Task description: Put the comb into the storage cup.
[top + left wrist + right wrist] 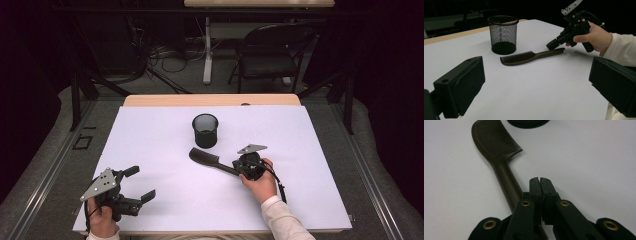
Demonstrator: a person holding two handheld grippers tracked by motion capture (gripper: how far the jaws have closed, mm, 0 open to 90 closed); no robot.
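Your right gripper (540, 181) sits closed beside the comb's handle, pinching nothing.

The dark brown plastic comb (206, 159) lies flat on the white table cover (300, 190), teeth end nearest the black wire-mesh cup (205, 130), handle end just beside your right jaws, which are pressed together with the handle outside them. You look to be at the approach-to-grasp step: next, spread those jaws and straddle the handle before closing. Your left gripper (136, 186) rests well apart at the near left, jaws wide and empty. Beyond the table are a dark folding chair (272, 50) and floor cables (160, 57).
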